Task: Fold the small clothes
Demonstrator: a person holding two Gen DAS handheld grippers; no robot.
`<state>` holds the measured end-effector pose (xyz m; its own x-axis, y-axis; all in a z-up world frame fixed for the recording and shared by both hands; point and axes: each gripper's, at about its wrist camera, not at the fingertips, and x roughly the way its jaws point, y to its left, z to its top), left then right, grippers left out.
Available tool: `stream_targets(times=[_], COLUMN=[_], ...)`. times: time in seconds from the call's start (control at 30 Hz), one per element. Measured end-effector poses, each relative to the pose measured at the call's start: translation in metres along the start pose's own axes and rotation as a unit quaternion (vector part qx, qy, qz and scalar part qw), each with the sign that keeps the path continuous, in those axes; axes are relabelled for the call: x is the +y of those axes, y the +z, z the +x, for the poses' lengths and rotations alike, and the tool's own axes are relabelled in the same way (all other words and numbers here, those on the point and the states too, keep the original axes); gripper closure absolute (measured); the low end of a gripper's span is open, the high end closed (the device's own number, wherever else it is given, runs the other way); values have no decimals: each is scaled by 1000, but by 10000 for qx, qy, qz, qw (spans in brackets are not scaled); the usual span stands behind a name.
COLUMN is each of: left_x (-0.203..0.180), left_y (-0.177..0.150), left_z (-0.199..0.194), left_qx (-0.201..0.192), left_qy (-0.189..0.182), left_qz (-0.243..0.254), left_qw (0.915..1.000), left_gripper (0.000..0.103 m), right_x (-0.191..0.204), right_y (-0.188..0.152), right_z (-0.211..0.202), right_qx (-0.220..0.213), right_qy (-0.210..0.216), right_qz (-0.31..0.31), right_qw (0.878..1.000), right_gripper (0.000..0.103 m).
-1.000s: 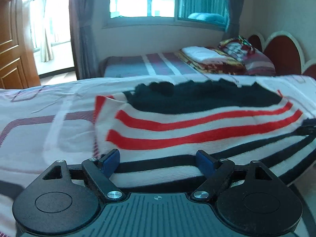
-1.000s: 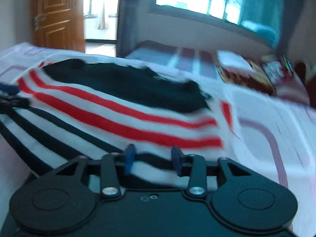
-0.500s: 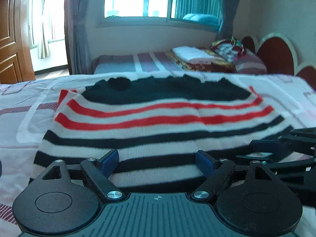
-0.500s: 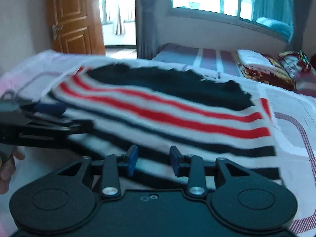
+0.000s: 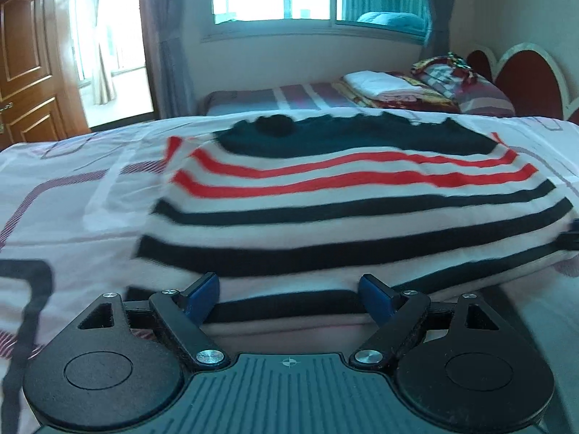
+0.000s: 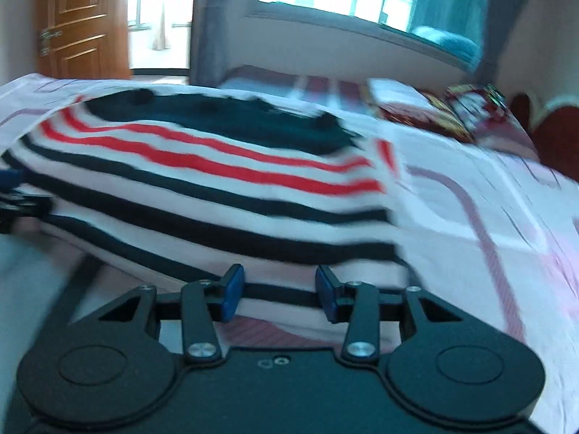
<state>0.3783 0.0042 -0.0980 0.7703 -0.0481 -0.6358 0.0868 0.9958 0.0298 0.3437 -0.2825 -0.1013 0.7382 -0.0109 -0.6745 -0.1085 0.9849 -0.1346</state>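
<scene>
A small knitted sweater [image 5: 343,209], white with black and red stripes and a black top part, lies flat on the bed; it also shows in the right wrist view [image 6: 217,188]. My left gripper [image 5: 289,298] is open at the sweater's near hem, blue pads either side of the hem, holding nothing. My right gripper [image 6: 278,296] is open, less wide, at the near hem further right. The left gripper's fingertips [image 6: 14,195] show at the left edge of the right wrist view, and the right gripper's tip [image 5: 573,233] at the right edge of the left view.
The bed sheet [image 5: 72,209] is white with purple lines. A second bed [image 5: 289,96] with folded blankets and pillows [image 5: 452,83] stands behind, under a window. A wooden door [image 5: 25,72] is at the far left. A red headboard [image 5: 524,76] is at the right.
Both grippers have shifted sideways along the near hem and moved closer to the sweater. The right gripper's jaws have opened somewhat wider. The sweater still lies flat.
</scene>
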Motion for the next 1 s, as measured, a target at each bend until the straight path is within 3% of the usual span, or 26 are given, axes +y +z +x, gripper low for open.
stream_targets(times=[0.1,0.33,0.4,0.47,0.53,0.63,0.7,0.77,0.83,0.9,1.0], left_x=[14,6,13,15,17,24,35,52,69,75,79], left_y=[-3,7,0,-2,5,7,1,-11,-29,-37,-40], left_z=[1,-3,4,7,6,-14,-28,-33,-27,-27,-22], left_qx=[28,49,179,146,282,201,105,162,299,59,-115], left_qy=[-86,204,97,48,19,64,-42,-331,-732,-814,-856], left_qz=[-149,-122,-205,-175,-205,-458,-892,-1639,-2557,-2948,-3326], left_qw=[9998,9997,9996,9997,9994,9987,9960,9858,9635,9521,9391], left_gripper=[15,12,10,6,6,6,6,7,7,7,7], right_x=[-21,-17,-19,-25,-27,-31,-32,-31,-29,-26,-18], right_y=[-9,-1,-1,-9,-12,-5,-5,-8,-10,-11,-9], right_z=[-4,-5,-13,-5,-4,-13,-24,-33,-38,-38,-39], right_qx=[16,23,-133,58,-27,-46,-207,-296,-343,-319,-368], right_qy=[79,-5,-62,-25,38,99,198,381,562,731,945], right_qz=[251,290,285,309,288,474,553,624,718,840,1010], right_qw=[9997,9996,9995,9995,9996,9988,9981,9969,9952,9933,9897], right_gripper=[62,63,65,67,66,66,64,64,68,78,81])
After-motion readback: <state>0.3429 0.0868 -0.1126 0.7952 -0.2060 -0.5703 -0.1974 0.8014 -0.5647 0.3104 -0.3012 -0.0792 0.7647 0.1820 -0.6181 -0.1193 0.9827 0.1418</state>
